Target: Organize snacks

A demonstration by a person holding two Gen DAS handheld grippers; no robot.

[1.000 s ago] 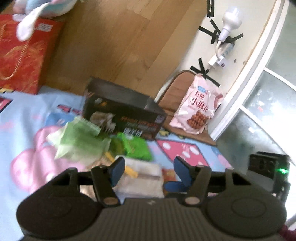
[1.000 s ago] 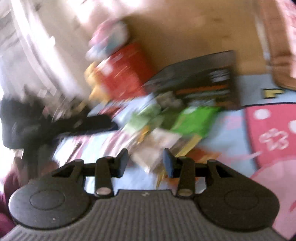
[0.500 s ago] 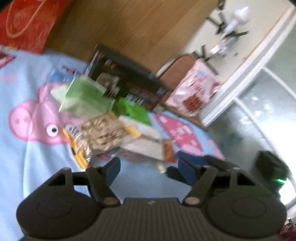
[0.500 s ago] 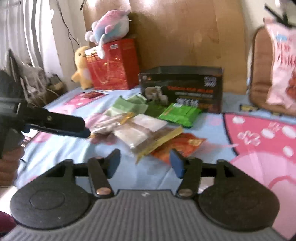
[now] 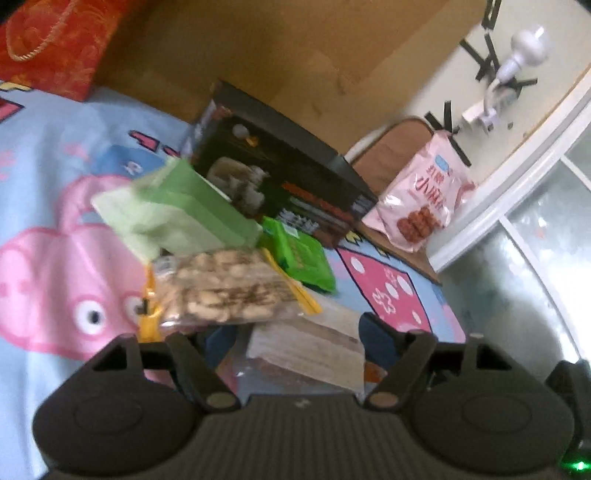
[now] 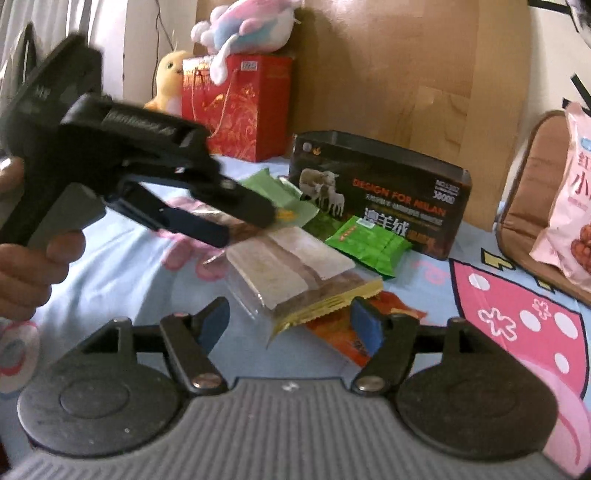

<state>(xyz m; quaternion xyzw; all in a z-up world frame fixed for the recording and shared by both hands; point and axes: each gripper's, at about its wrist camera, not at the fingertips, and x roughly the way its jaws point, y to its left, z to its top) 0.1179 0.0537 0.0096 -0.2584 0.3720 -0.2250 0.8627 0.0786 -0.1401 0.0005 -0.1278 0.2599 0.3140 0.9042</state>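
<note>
The snacks, a loose heap of crinkly plastic packets (image 6: 295, 266), lie unsorted on the cartoon-print blue bed sheet (image 6: 122, 280) before the black printed box (image 6: 380, 192), none yet gathered, with the left tool (image 5: 295, 332) and right tool (image 6: 291, 325) both spread wide, having just been opening, gripping nothing.

A red gift bag (image 6: 236, 110) carries a pastel plush (image 6: 247, 22), yellow plush (image 6: 170, 81) just beside.

L gripper (image 5: 297, 334) jaws apart, just been opening, straddling a beige snack pack (image 5: 306, 343). Nut bag (image 5: 221, 288) & green packets (image 5: 299, 254) lie beyond, w/ black box (image 5: 295, 166) behind.
</note>
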